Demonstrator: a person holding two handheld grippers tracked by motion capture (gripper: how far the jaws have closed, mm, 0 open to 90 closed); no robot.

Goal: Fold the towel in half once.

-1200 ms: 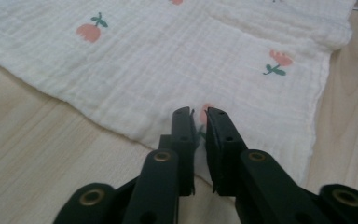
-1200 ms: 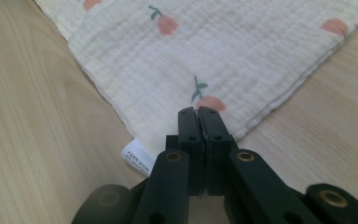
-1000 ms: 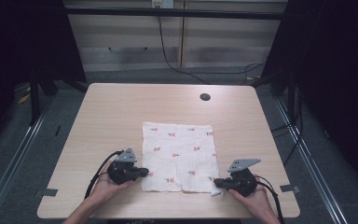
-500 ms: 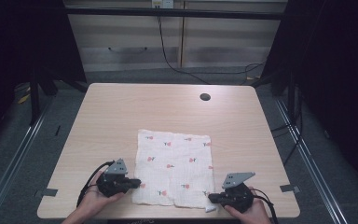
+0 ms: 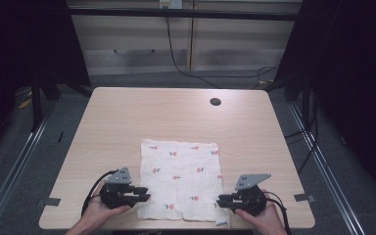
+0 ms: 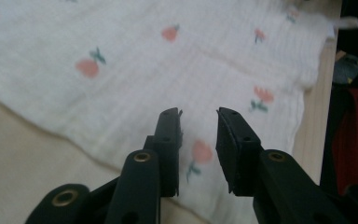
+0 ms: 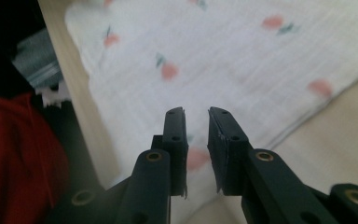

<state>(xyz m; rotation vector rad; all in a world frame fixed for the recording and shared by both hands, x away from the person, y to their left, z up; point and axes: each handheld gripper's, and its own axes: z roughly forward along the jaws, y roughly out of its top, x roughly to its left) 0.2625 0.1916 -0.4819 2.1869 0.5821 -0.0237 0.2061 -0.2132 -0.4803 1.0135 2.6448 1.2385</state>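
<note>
A light wooden table (image 5: 127,122) with rounded corners stands on a grey floor (image 5: 39,196), and a round dark cable hole (image 5: 215,102) sits near its far right corner. Beyond the far edge runs a pale cabinet front (image 5: 137,44), down which a black cable (image 5: 174,54) trails to the floor. Dark curtains (image 5: 352,73) close in both sides, and metal rails (image 5: 318,161) flank the table.

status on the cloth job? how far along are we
Done: the white printed cloth lies flat and spread near the table's front edge. In hand: the left tool and right tool sit at its two near corners, jaws just opened, nothing pinched between them. Left: probably a fold; none shows yet, so re-grip and carry on.
</note>
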